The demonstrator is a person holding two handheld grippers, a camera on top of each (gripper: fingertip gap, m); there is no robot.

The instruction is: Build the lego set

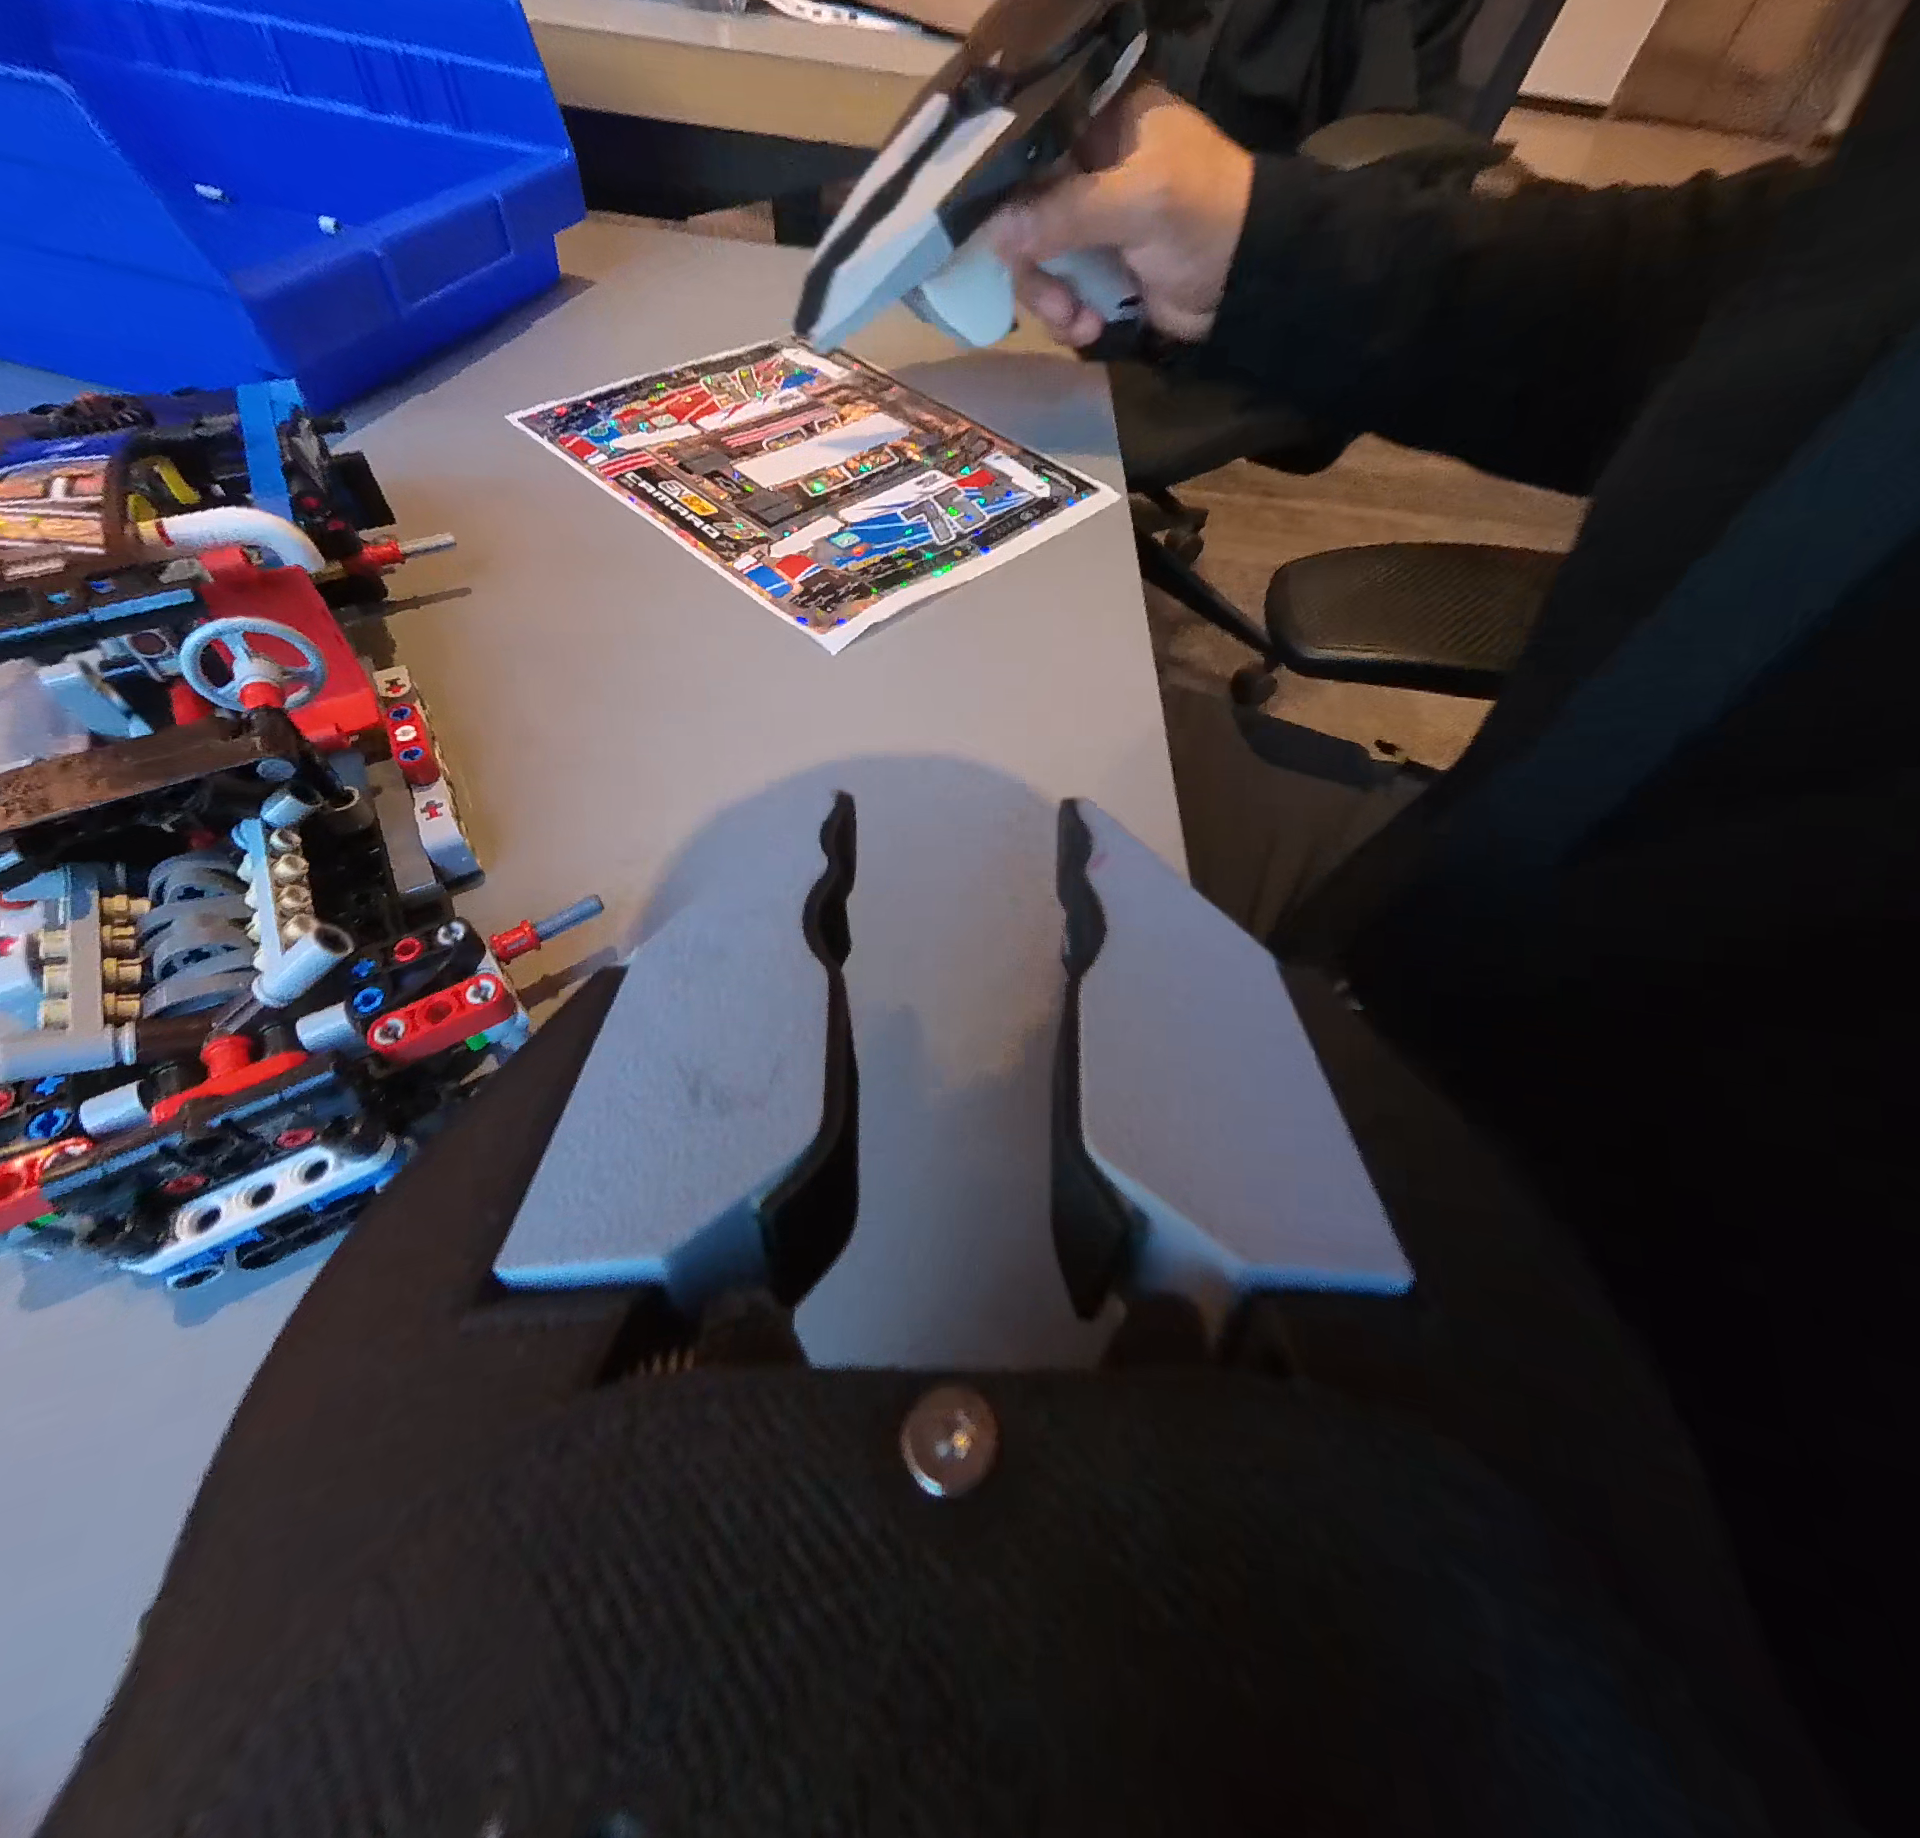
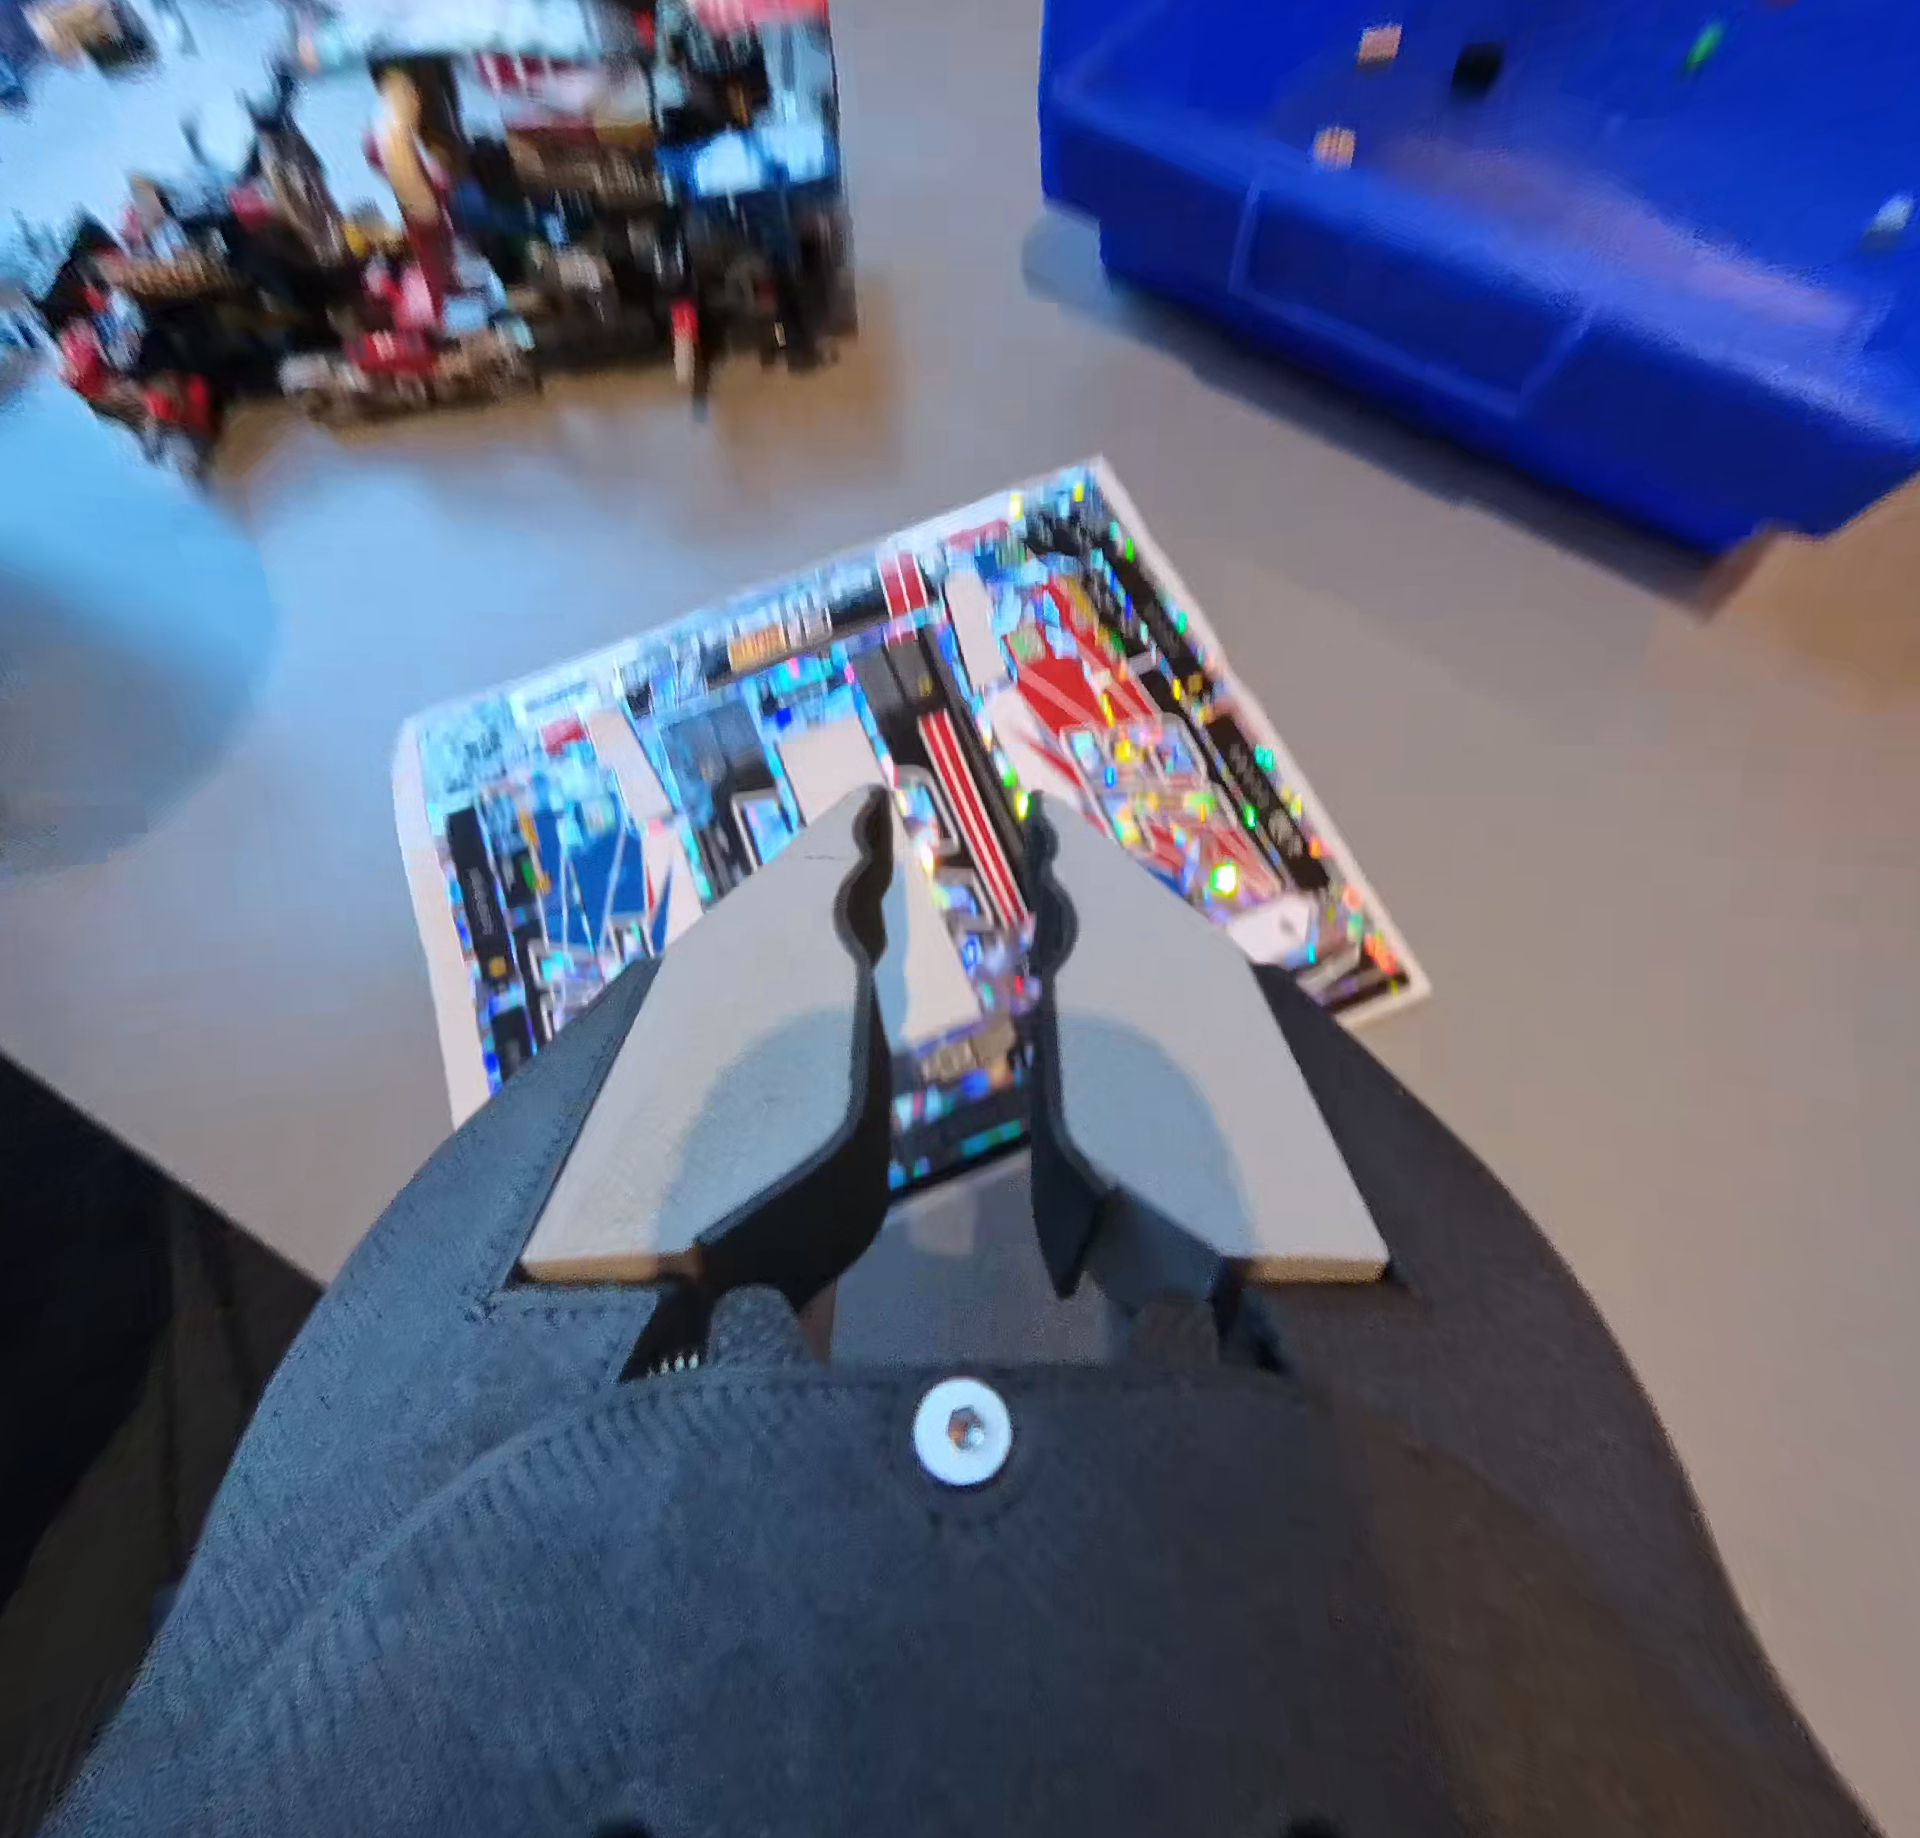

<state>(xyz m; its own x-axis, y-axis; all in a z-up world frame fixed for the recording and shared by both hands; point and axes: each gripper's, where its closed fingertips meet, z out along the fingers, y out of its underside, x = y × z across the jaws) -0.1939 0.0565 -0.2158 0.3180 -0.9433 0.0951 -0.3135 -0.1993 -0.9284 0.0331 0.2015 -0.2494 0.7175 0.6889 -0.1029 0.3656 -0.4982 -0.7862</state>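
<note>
Your right gripper (image 2: 961,827) hangs over the single sticker sheet (image 1: 810,484), jaws apart and empty, probably lined up to lift a decal, though that view is blurred. Your left gripper (image 1: 956,832) waits empty, jaws spread, beside the one half-built car (image 1: 208,812). One blue bin (image 1: 260,147) stands behind.
</note>
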